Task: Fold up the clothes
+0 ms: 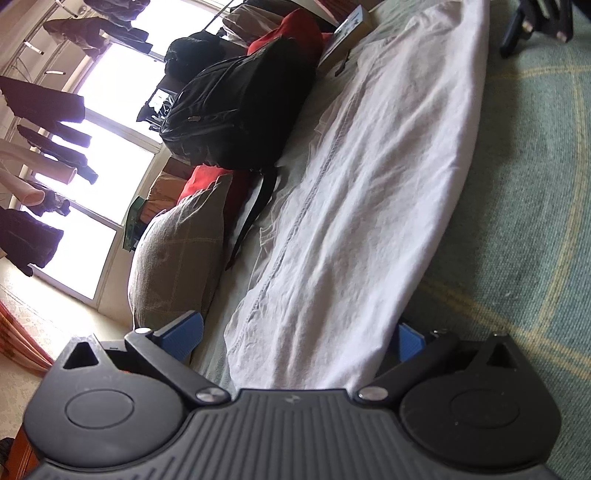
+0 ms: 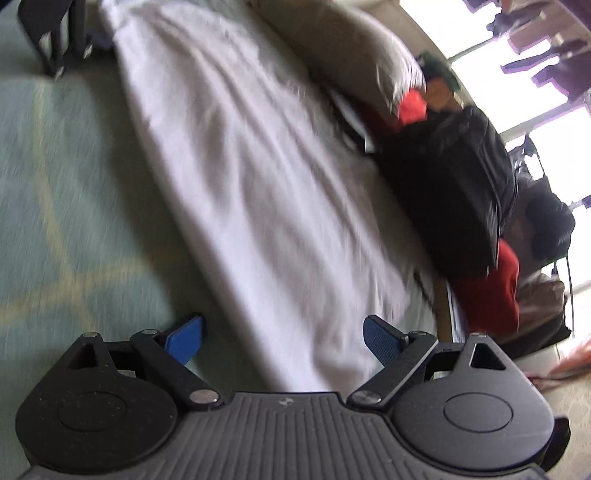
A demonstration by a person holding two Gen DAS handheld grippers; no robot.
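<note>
A long white garment (image 1: 369, 184) lies stretched out on a green bedspread (image 1: 524, 221). Its near end runs between the blue pads (image 1: 184, 332) of my left gripper (image 1: 295, 338), which stands wide open; the cloth partly hides the right pad. In the right wrist view the same white garment (image 2: 258, 184) is blurred, and its other end lies between the wide-apart fingers of my open right gripper (image 2: 284, 341). Each gripper shows small and dark at the far end in the other's view: the right gripper (image 1: 535, 26) and the left gripper (image 2: 55, 37).
A black backpack (image 1: 236, 107) stands beside the garment, its strap trailing toward it. A beige pillow (image 1: 181, 258), red cloth (image 1: 288, 33) and a box (image 1: 347, 33) line that side. Clothes hang at bright windows (image 1: 92, 192) behind. Bare bedspread (image 2: 55, 184) lies on the other side.
</note>
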